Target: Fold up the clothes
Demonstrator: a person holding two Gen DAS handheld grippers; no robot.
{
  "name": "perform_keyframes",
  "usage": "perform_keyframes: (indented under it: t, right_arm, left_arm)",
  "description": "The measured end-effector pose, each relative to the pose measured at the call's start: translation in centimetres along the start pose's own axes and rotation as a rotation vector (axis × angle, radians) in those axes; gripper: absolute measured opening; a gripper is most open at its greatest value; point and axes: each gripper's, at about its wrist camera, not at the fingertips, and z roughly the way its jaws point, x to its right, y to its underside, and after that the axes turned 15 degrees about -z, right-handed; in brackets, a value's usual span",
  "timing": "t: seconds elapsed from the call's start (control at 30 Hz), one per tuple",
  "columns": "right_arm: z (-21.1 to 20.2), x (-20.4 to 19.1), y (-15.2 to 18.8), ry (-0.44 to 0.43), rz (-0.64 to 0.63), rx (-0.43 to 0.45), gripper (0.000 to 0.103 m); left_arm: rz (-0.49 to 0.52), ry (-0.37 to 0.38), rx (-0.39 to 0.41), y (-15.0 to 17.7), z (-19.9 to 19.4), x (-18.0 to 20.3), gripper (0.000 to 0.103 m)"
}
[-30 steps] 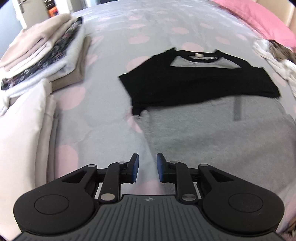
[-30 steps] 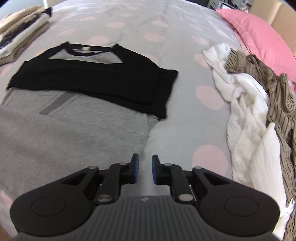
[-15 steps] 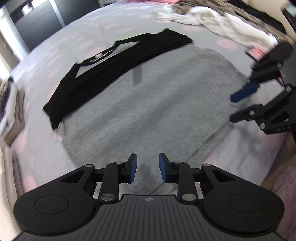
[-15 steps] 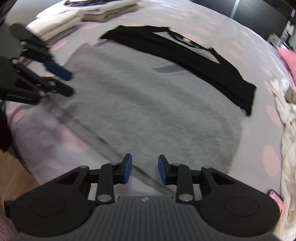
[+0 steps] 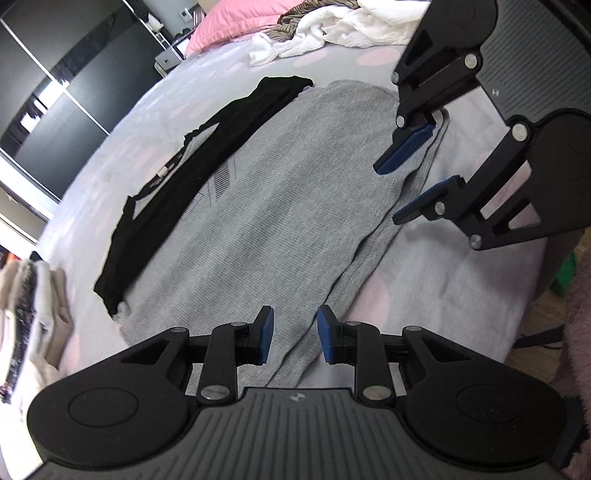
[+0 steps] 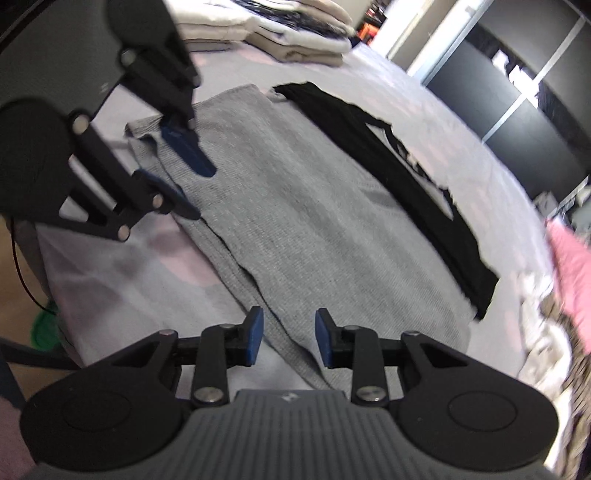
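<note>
Both claws have swung from the shirt's sides to its near hem.
Left claw (image 5: 294, 334) and right claw (image 6: 288, 338), each narrowly parted, grip nothing above one grey shirt (image 5: 266, 221) with black sleeves, flat on the bed (image 5: 436, 280); two clothes piles (image 6: 295, 33) beyond.

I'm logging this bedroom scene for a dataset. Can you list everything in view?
grey shirt: one, grey with black sleeves folded across its top, flat on the bed
bedspread: one, grey with pink dots
unfolded clothes: heap, white and striped brown, far side
pillow: one, pink, near the heap
folded clothes: stacks, beige and white, bed edge
left gripper: jaws open, over the shirt's hem
right gripper: jaws open, over the hem
</note>
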Motion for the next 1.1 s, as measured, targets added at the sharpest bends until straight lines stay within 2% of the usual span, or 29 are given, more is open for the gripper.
perform_keyframes:
  t: [0.13, 0.23, 0.53, 0.73, 0.77, 0.83, 0.87, 0.93, 1.0, 1.03, 1.1]
  right_arm:
    - [0.2, -0.8, 0.2, -0.009, -0.053, 0.001, 0.033]
    - [0.7, -1.2, 0.2, 0.017, -0.106, -0.012, 0.033]
    - [1.6, -1.6, -0.1, 0.056, -0.158, -0.024, 0.032]
    - [2.3, -2.1, -0.4, 0.095, -0.184, -0.011, 0.031]
    - [2.3, -2.0, -0.5, 0.097, -0.184, -0.010, 0.030]
    - [2.4, -1.9, -0.7, 0.101, -0.185, -0.009, 0.011]
    - [2.4, -1.8, -0.7, 0.106, -0.185, -0.011, 0.011]
    - [2.4, -1.7, -0.7, 0.117, -0.183, -0.015, 0.010]
    - [2.1, -1.4, -0.7, 0.116, -0.173, -0.015, 0.009]
    - [1.9, -1.2, -0.6, 0.114, -0.168, -0.014, 0.008]
    - [1.5, -0.9, -0.5, 0.114, -0.158, -0.014, 0.004]
  left_arm:
    - [0.032, -0.015, -0.021, 0.4, 0.6, 0.1, 0.024]
    - [0.048, -0.042, -0.018, 0.6, 1.0, 0.2, 0.024]
    - [0.117, -0.064, -0.011, 1.0, 2.0, 1.1, 0.024]
    - [0.128, -0.079, 0.003, 0.8, 2.7, 1.5, 0.024]
    - [0.132, -0.079, 0.008, 0.8, 2.7, 1.5, 0.024]
    - [0.135, -0.074, 0.012, 0.8, 2.6, 1.5, 0.023]
    - [0.124, -0.068, 0.011, 0.7, 2.6, 1.3, 0.023]
    - [0.090, -0.052, 0.015, 0.4, 2.3, 0.8, 0.012]
    - [0.058, -0.044, 0.024, 0.2, 1.8, 0.4, 0.007]
    - [0.047, -0.038, 0.028, 0.1, 1.5, 0.2, 0.001]
    - [0.022, -0.022, 0.031, -0.1, 0.9, -0.2, 0.000]
